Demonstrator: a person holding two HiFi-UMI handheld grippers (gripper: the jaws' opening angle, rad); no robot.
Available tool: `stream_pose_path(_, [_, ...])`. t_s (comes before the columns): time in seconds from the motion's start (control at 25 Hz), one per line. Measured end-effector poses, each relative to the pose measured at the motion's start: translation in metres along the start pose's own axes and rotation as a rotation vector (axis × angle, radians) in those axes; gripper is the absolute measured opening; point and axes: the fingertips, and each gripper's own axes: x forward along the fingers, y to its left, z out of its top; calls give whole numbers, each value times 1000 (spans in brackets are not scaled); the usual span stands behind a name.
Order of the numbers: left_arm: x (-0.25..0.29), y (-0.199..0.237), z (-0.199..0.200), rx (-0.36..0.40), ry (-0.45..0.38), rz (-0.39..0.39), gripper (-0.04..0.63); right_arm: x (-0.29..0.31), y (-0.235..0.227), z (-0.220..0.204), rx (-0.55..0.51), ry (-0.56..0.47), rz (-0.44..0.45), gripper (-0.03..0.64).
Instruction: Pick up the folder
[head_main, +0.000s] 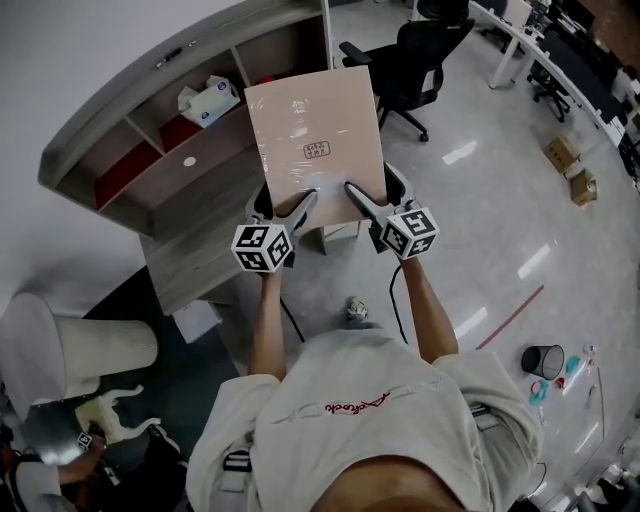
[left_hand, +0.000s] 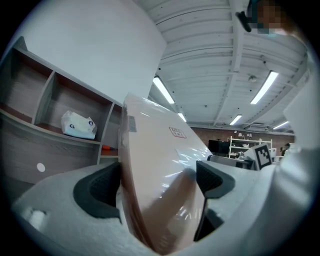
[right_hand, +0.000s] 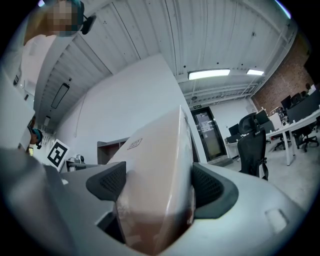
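Since the left gripper and the right gripper are each clamped on its lower edge, the folder stands upright above both, held in the air. It looks light, thin, fairly stiff and glossy-wrapped, so probably slippery; two spaced bottom-edge holds suit it. Both forearms reach forward side by side, with the shelf unit beyond.

- A wooden shelf unit stands at ten o'clock in the head view.
- A white packet lies in one of its upper compartments, at eleven o'clock.
- A black office chair stands at one o'clock.
- Two cardboard boxes lie on the shiny floor at two o'clock.
- A black bin stands at four o'clock, near a red line.
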Motion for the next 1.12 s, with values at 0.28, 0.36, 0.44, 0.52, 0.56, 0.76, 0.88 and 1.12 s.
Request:
stream_pose_path(0.28, [-31,-13,-4,-14,-21,2,488,-23,26,-1,-19,3,0,422])
stream_pose_path(0.36, [-37,-17,-6,-13,-25,5,488,-29,30,-1,-22,3,2,420])
stream_pose_path(0.44, [-42,-21,-8,-12,-26,9,488,-35,33,-2,-20,3,4,420])
stream_pose_path(0.52, [-46,-24,-9,-12,-26,12,488,-39,36,-4,-16,5,5,419])
stream_pose_path(0.56, [-47,-26,-9,-13,-27,13,488,-41,36,-4,-16,6,6,419])
stream_pose_path(0.76, [-48,-28,-7,-15,-32,11,488,-43,37,0,-21,4,11,419])
stream_pose_path(0.88, [-48,-31,-6,-11,-31,10,488,-46,37,0,-17,0,10,419])
stream_pose_path(1.12, [-49,-33,-5,-16,-33,14,488,-47,38,3,-26,-1,16,419])
